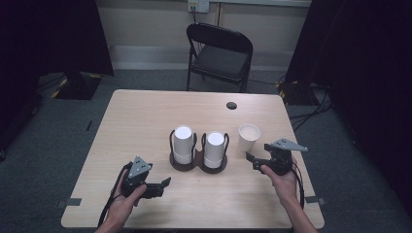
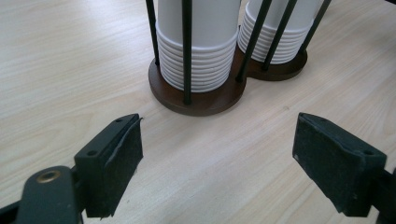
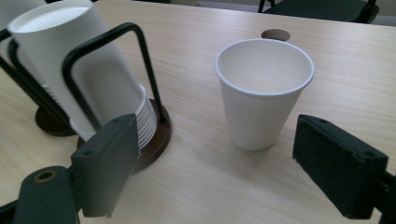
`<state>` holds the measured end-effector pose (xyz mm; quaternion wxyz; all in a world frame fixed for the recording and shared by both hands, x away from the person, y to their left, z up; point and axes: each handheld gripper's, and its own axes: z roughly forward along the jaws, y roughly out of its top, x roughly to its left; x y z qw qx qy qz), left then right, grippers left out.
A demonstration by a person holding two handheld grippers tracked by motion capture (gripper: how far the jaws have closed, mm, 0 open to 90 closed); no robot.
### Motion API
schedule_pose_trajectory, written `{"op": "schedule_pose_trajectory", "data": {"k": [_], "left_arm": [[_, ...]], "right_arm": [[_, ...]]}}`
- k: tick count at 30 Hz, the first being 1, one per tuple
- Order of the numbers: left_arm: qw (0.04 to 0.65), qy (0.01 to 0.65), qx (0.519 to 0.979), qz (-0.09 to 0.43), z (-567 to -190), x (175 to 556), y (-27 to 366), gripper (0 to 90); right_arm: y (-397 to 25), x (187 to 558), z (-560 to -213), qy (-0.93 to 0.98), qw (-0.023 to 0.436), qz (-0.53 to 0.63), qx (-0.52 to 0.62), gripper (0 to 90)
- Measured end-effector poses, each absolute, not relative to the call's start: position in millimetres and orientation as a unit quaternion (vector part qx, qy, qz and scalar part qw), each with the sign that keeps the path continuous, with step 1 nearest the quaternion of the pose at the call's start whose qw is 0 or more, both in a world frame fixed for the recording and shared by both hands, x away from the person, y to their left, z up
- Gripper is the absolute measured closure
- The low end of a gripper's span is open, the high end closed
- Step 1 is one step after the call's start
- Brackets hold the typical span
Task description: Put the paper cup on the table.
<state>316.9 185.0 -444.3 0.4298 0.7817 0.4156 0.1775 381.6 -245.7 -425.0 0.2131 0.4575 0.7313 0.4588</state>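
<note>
We hold both jaws wide, the loose cup [image 3: 264, 93] just ahead of the right gripper [image 3: 233, 163] (nothing grasped yet).

right gripper [image 1: 253, 160] | paper cup [image 1: 248, 138] path clear | cup holder [image 1: 198, 162] blocks its left

Both forearms come in from the bottom edge, one hand wrapped around each tool. The left hand [image 1: 127, 196] holds the left gripper [image 1: 164, 184] low, jaws spread wide and pointing forward and to the right. The right hand [image 1: 284, 180] holds the right gripper [image 1: 250, 158], jaws also wide apart and aimed to the left, with nothing between either pair.
</note>
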Motion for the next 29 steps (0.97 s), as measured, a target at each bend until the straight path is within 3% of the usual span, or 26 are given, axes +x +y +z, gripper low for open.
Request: {"op": "schedule_pose_trajectory", "data": {"k": [18, 23, 29], "left_arm": [[0.427, 0.448, 0.762, 0.187, -448.5, 323.7, 196.1, 15.9], [0.423, 0.452, 0.762, 0.192, -450.6, 326.6, 199.7, 16.0], [0.422, 0.449, 0.763, 0.193, -451.9, 326.6, 198.1, 15.9]], "right_arm": [[-222.0, 323.7, -430.0, 0.751, 0.191, 0.460, 0.432, 16.5], [-220.7, 319.6, -446.5, 0.761, 0.179, 0.447, 0.435, 16.5], [-225.7, 320.2, -446.8, 0.753, 0.198, 0.447, 0.439, 16.2]]}}
